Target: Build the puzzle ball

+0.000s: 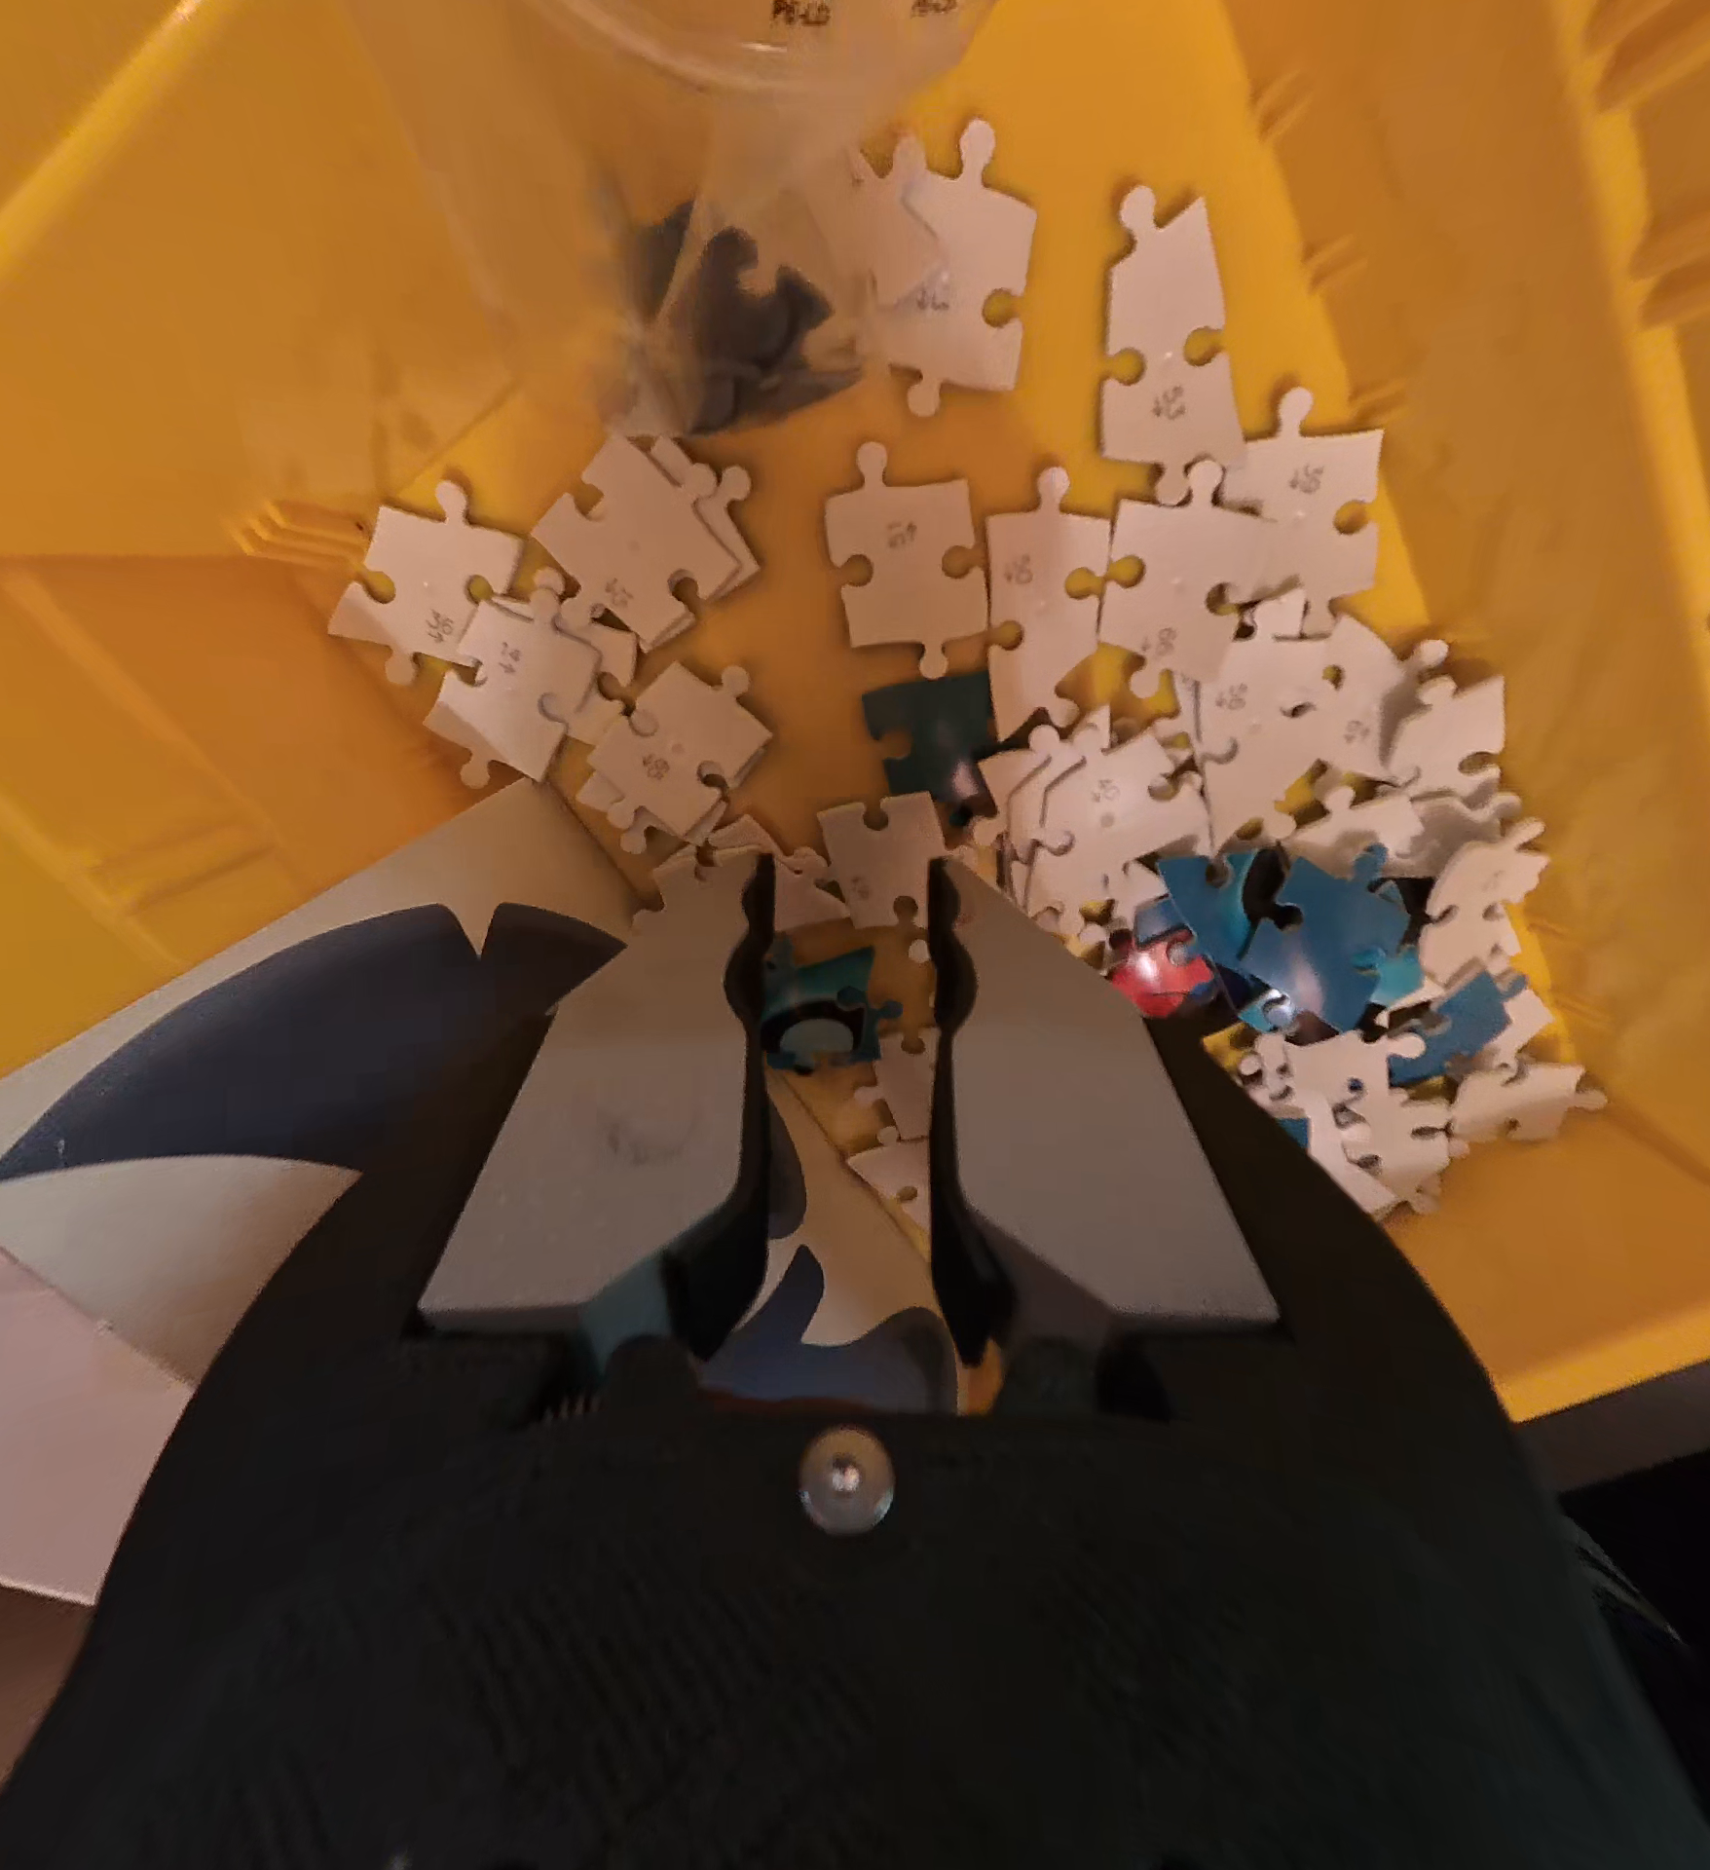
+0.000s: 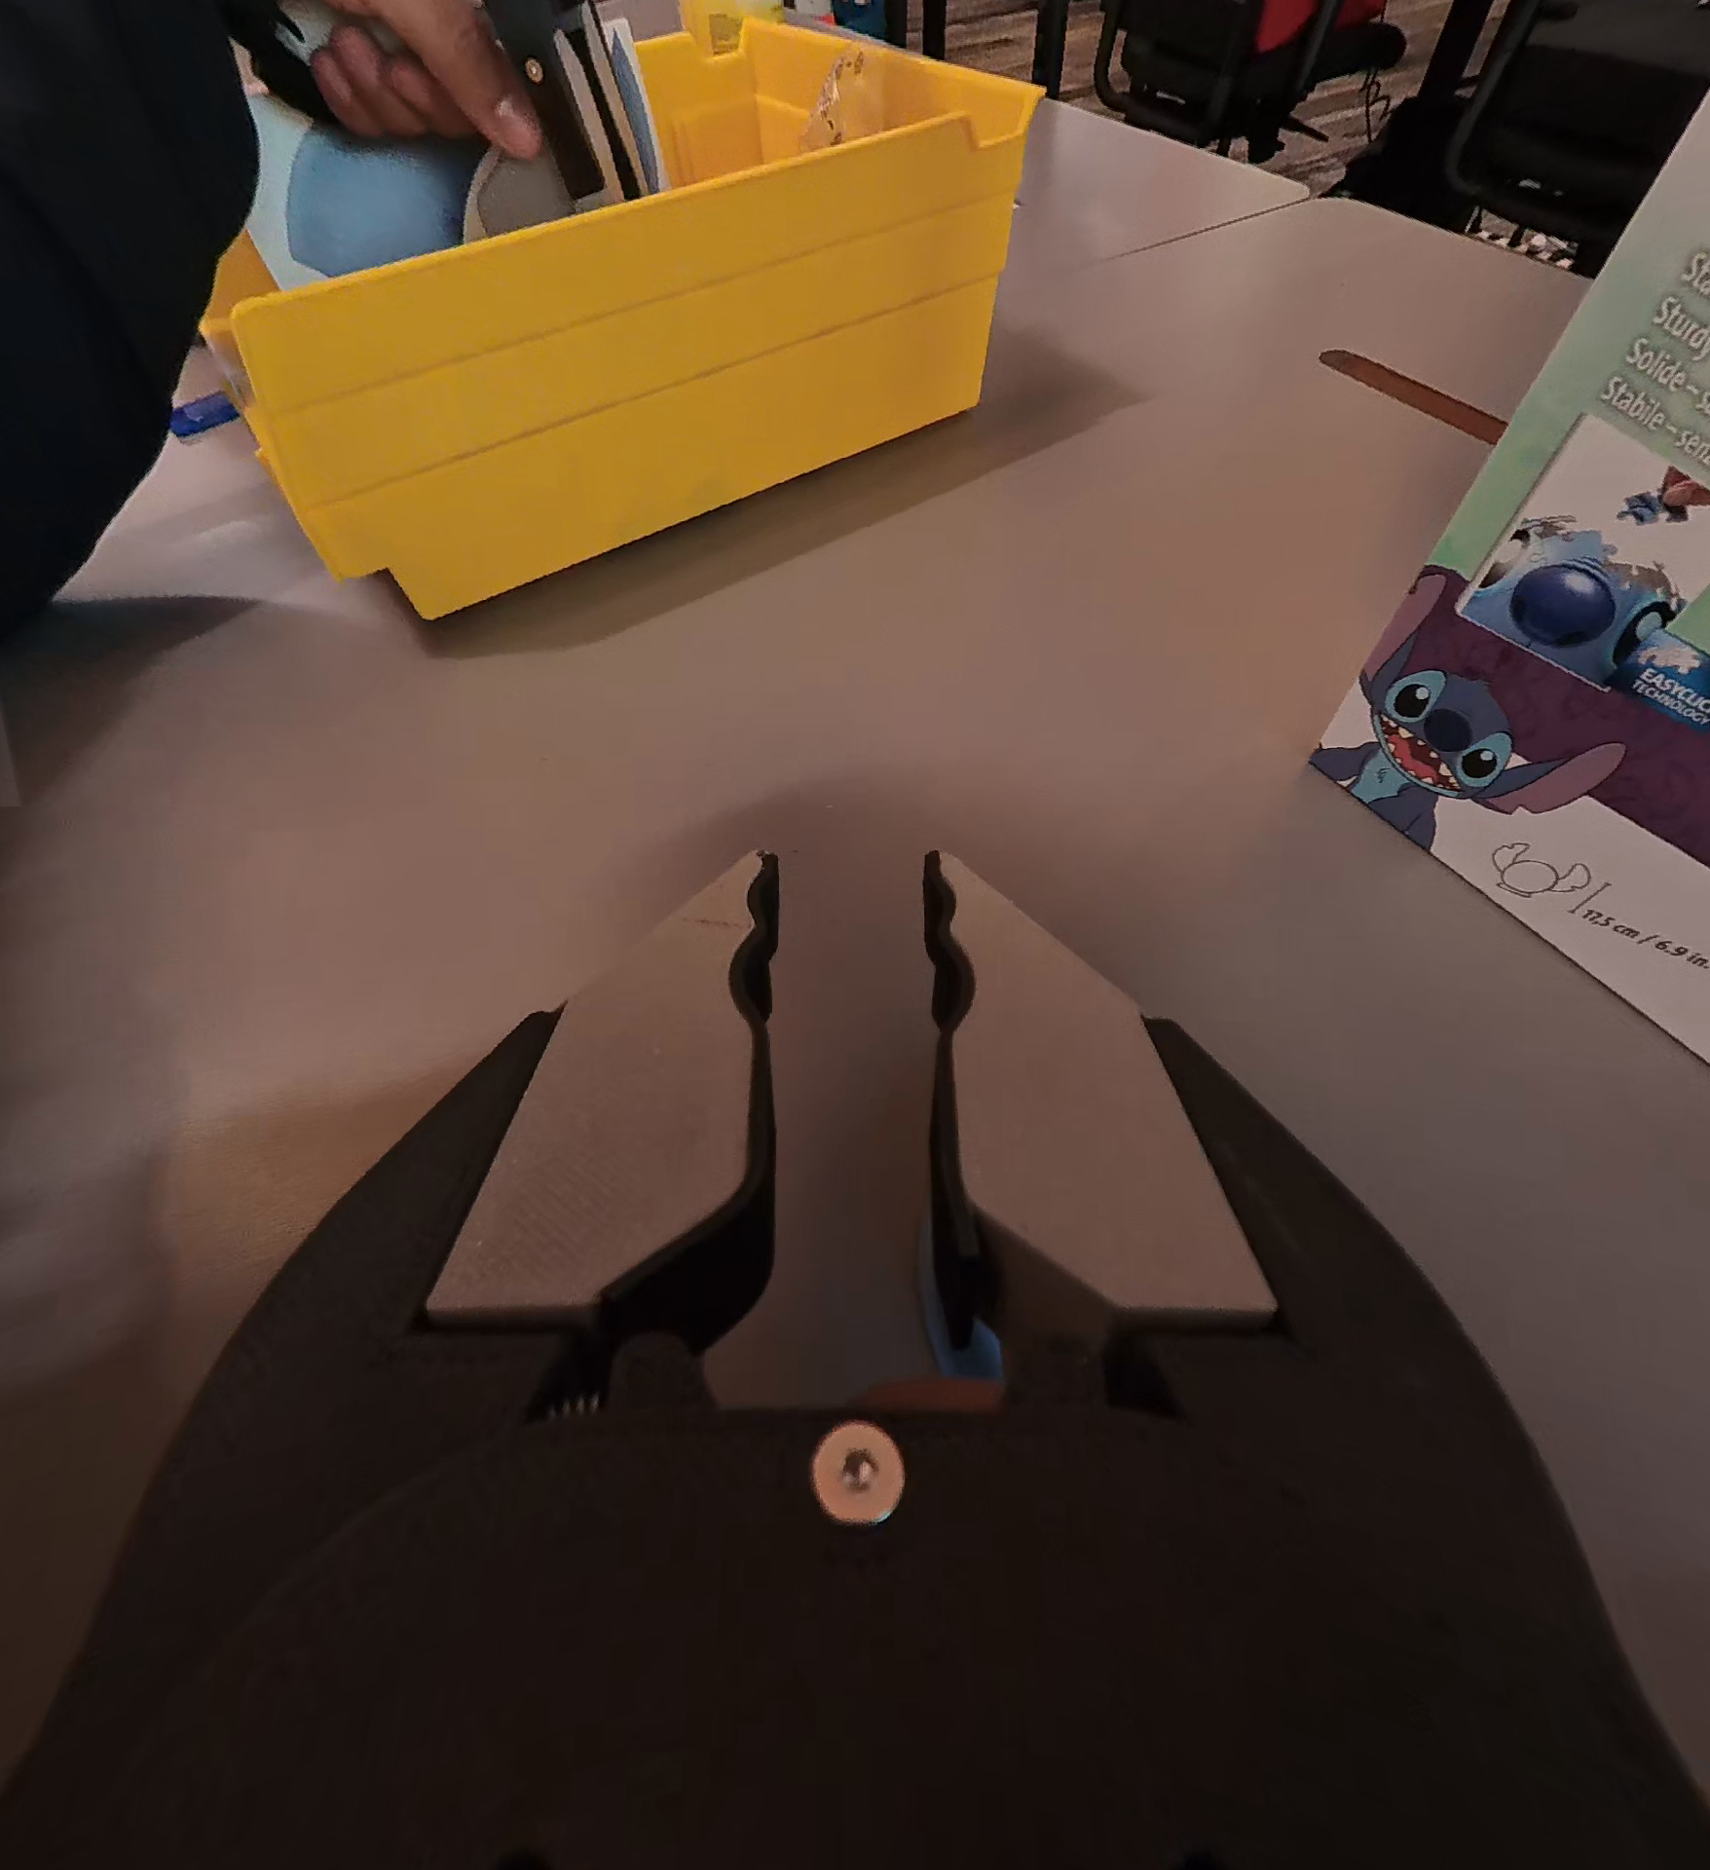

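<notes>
Puzzle pieces (image 1: 907, 567), mostly white side up, lie scattered on the floor of the yellow bin (image 1: 224, 304), heaped toward 3 o'clock. Left gripper (image 1: 851, 880) hangs over them, fingers narrowly parted, holding nothing. Right gripper (image 2: 851, 870) hovers above the grey table (image 2: 1033, 708), fingers likewise parted and empty; bin at 11 o'clock, printed box (image 2: 1590, 658) at 2 o'clock.

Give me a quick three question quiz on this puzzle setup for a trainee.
1. True or false: the right claw holds a piece.
2. The loose pieces lie in: A) yellow bin B) box C) bare table
3. Fill in: most pieces lie with their ___ side up.

Key: 1 false, it hangs open over the table. 2 A. 3 white.
</notes>
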Available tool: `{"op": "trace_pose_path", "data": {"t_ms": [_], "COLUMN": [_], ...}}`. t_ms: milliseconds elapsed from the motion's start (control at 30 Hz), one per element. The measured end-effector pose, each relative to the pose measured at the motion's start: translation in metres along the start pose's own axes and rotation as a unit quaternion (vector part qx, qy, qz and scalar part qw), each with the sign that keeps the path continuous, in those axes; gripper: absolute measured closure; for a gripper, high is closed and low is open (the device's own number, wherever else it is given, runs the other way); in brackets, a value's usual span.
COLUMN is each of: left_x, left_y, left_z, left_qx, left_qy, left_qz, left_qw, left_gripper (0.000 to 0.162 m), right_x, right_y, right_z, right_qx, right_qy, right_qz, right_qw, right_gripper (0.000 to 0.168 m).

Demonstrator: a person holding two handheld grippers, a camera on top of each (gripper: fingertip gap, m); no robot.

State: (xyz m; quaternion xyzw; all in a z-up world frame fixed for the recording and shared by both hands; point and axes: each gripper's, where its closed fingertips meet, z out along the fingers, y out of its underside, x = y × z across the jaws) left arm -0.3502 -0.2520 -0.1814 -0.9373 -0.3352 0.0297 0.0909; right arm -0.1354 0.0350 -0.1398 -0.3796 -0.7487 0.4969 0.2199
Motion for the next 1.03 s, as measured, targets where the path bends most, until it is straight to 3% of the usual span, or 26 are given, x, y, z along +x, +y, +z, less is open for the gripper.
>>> {"op": "trace_pose_path", "data": {"t_ms": [33,433,567,1033], "left_x": [0.000,0.004,0.005,0.012], "left_y": [0.000,0.008,0.007,0.001], "left_z": [0.001,0.015,0.015,0.005], "left_qx": [-0.002,-0.049,-0.049,-0.021], "left_qy": [0.000,-0.003,-0.001,0.013], "left_qz": [0.002,0.011,0.016,0.029], "left_qw": [1.000,0.999,0.999,0.999], "left_gripper": [0.134,0.130,0.148,0.160], "right_x": [-0.001,-0.003,-0.004,-0.002], "right_y": [0.000,-0.004,-0.003,-0.003], "right_z": [0.000,-0.003,-0.002,-0.002], "right_qx": [-0.001,0.007,0.005,0.005], "right_qy": [-0.001,-0.001,-0.001,0.003], "right_qz": [-0.001,-0.007,-0.009,-0.008], "right_qw": [1.000,1.000,1.000,1.000], "right_gripper": [0.143,0.143,0.143,0.143]}}
